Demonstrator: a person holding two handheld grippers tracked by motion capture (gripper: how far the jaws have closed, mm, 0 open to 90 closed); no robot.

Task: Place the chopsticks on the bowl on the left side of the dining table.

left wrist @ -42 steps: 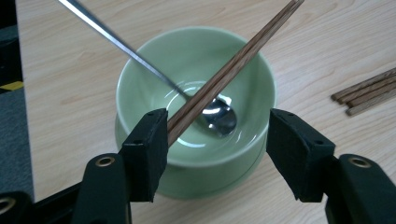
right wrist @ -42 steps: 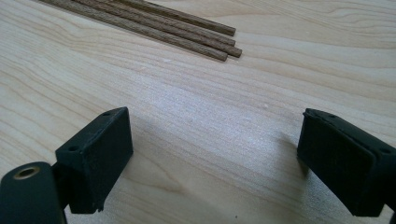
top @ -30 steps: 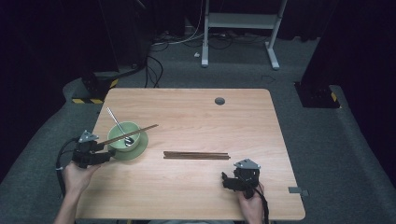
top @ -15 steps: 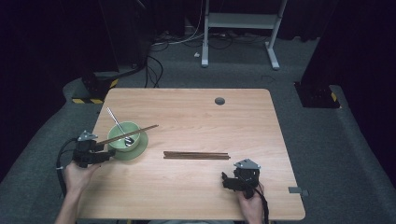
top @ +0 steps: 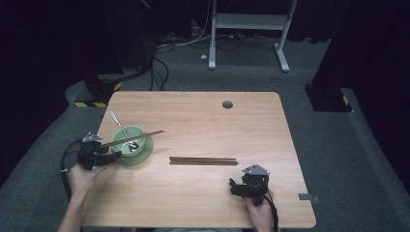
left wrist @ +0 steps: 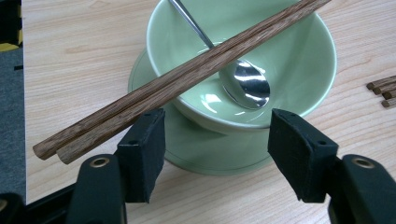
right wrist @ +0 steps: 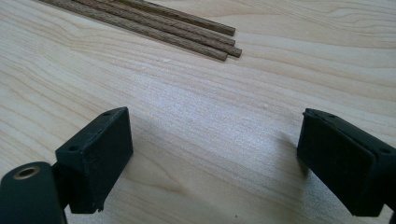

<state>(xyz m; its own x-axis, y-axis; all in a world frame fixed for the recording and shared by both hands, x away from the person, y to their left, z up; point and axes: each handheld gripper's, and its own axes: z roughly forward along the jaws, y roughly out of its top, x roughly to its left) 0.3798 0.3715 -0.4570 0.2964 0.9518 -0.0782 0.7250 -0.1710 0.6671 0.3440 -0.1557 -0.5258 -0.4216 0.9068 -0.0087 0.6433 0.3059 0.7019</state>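
While nothing has shifted across the last second, resting with left gripper (left wrist: 212, 154) jaws spread wide just short of bowl (left wrist: 280, 60), chopsticks (left wrist: 187, 77) laid across its rim, released; right gripper (right wrist: 212, 158) likewise open, idle near spare sticks (right wrist: 187, 32), so placing seems done

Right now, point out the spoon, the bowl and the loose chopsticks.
spoon (left wrist: 247, 84), left gripper view, on its shiny scoop.
bowl (left wrist: 303, 56), left gripper view, on its inner wall.
loose chopsticks (top: 203, 161), high view, mid-length of the bundle.

The bowl (left wrist: 299, 60) is made of shiny, smooth green glaze. The spoon (left wrist: 245, 79) is made of bright metal (light is mirrored in it). The chopsticks (left wrist: 177, 79) are made of dull brown wood, and the table (right wrist: 196, 121) of pale, smooth wood.
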